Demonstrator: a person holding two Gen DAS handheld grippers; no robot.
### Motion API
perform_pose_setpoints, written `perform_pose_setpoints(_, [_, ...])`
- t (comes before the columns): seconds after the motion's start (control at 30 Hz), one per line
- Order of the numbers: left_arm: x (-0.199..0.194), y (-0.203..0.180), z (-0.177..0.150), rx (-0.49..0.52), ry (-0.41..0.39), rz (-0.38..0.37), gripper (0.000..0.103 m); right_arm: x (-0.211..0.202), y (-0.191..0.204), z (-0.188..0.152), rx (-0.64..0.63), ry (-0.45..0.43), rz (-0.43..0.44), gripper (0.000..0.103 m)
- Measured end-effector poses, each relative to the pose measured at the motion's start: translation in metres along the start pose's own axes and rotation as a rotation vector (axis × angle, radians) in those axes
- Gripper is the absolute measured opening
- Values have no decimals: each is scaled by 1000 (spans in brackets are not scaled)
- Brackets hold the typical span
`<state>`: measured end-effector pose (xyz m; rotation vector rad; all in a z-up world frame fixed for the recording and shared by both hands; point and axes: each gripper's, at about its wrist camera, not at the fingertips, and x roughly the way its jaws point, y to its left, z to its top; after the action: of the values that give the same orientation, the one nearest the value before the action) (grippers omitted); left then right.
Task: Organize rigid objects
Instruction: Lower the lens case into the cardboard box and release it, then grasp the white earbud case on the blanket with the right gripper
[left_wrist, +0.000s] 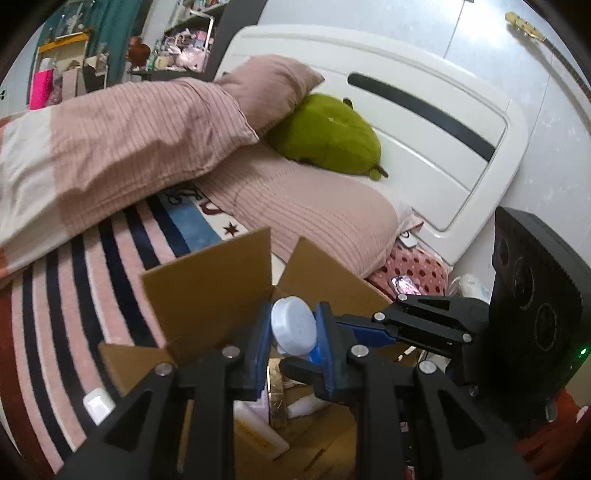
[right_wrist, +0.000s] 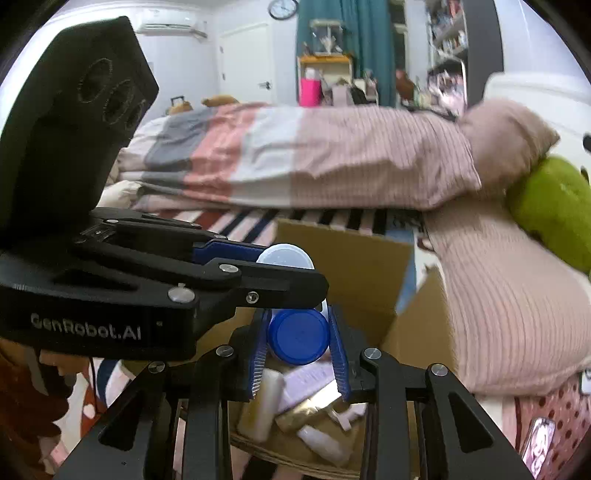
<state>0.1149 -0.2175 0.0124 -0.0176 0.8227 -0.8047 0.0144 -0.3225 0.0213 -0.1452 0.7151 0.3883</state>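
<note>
An open cardboard box (left_wrist: 207, 288) stands on the striped bedcover; it also shows in the right wrist view (right_wrist: 354, 258). Inside lie several small bottles and tubes (right_wrist: 266, 402). My left gripper (left_wrist: 293, 328) is shut on a jar with a white lid (left_wrist: 291, 325), held above the box. My right gripper (right_wrist: 299, 336) is shut on the blue end (right_wrist: 299, 336) of what seems to be the same jar. In the left wrist view the right gripper (left_wrist: 424, 321) reaches in from the right. In the right wrist view the left gripper (right_wrist: 273, 273) crosses from the left.
The bed carries pink striped pillows (left_wrist: 122, 133), a folded duvet (right_wrist: 295, 155) and a green plush toy (left_wrist: 328, 136). A white headboard (left_wrist: 424, 122) stands behind. A phone (right_wrist: 537, 446) lies on a dotted pink cloth at the bed's edge. Shelves and a cabinet (right_wrist: 325, 74) are across the room.
</note>
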Motion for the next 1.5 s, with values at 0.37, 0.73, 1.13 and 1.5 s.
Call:
perform_pose_setpoints(0.37, [-15,9,-6,-23,-45,59,74,-2,5,4,-29,0,2,78])
perform_pose_setpoints(0.73, [-131,72,-49,-98,-200,220,82,3,120,39,-259,-55,57,103])
perform_pose_setpoints(1.13, [-188,174,-145,-286,-219,443,83,106,200,17,-223,93,247,103])
perform_pose_setpoints(1.5, [-161,204,-187,-366,-148,429,83,230,145,-15,40,241,50,89])
